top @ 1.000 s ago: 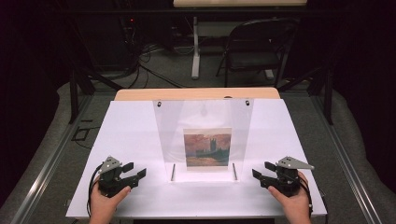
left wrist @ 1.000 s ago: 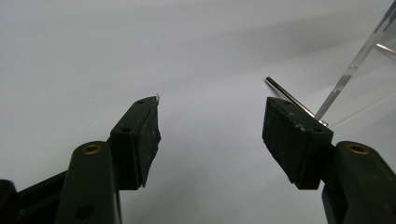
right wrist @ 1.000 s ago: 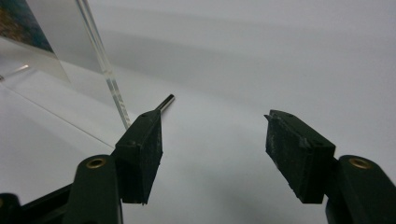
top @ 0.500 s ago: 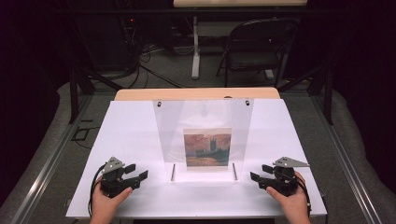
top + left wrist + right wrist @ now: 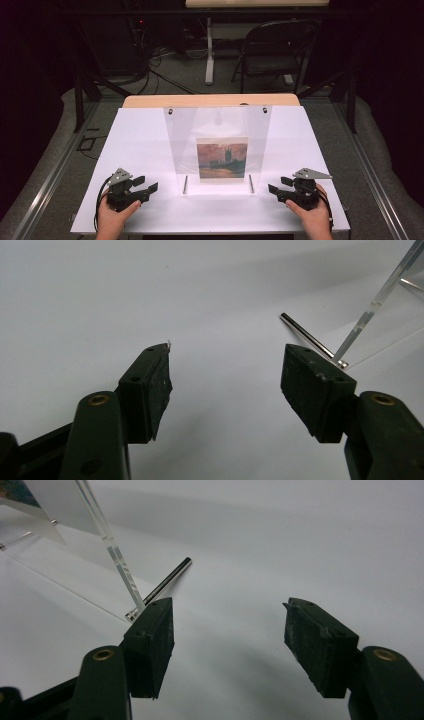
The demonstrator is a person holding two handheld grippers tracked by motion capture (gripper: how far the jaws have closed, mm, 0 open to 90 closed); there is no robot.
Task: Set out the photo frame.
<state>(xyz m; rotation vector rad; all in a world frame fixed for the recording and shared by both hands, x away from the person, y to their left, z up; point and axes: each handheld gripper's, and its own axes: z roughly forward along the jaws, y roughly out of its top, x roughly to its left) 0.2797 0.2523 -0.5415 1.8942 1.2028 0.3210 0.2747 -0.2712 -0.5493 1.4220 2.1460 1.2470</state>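
White tabletop (image 5: 150, 140) carries the clear acrylic picture stand (image 5: 218, 145) at centre between released left tongs (image 5: 146, 184) and right tongs (image 5: 278, 186); best close in evenly on both side edges.

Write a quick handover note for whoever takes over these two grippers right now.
Left gripper: open, holding nothing, resting on the white table left of the clear acrylic stand.
Right gripper: open, holding nothing, on the table right of the stand.
The stand sits upright at mid-table on two metal pins, with a painting print showing through it.
Done: nothing visible; stand and print are untouched.
Left: probably bring both grippers in to the stand's edges.
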